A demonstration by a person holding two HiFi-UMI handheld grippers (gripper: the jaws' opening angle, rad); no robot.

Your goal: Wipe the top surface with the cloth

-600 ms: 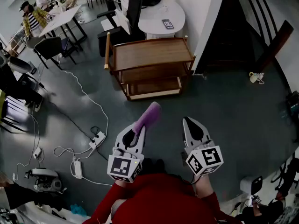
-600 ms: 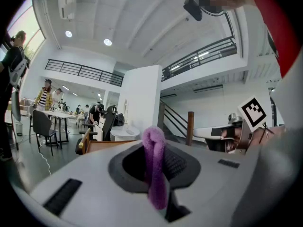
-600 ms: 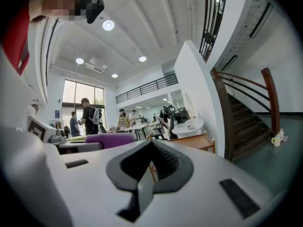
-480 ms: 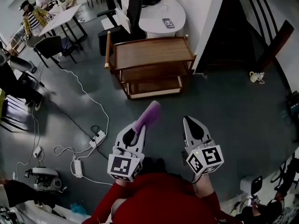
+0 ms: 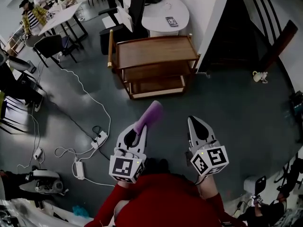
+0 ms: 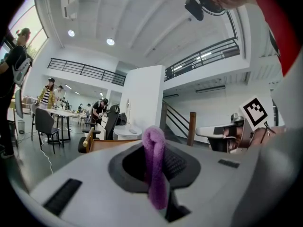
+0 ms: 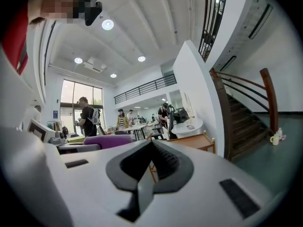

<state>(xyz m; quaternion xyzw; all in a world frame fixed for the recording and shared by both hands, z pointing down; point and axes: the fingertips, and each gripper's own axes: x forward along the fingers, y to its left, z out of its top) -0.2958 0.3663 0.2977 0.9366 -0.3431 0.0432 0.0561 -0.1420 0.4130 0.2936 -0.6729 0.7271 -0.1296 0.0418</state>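
Observation:
My left gripper is shut on a purple cloth that sticks out past its tip; in the left gripper view the cloth stands pinched between the jaws. My right gripper is shut and holds nothing; its jaws meet in the right gripper view. Both hang over the grey floor, well short of the wooden cart, whose bare top shelf lies ahead. The cart also shows in the right gripper view.
A white round table stands behind the cart, by a white wall. Power strips and white cables trail on the floor to the left. Dark stairs rise at right. People sit at tables far left.
The view has shifted very slightly; both grippers sit a touch lower in the picture. The cloth stays held the same way.

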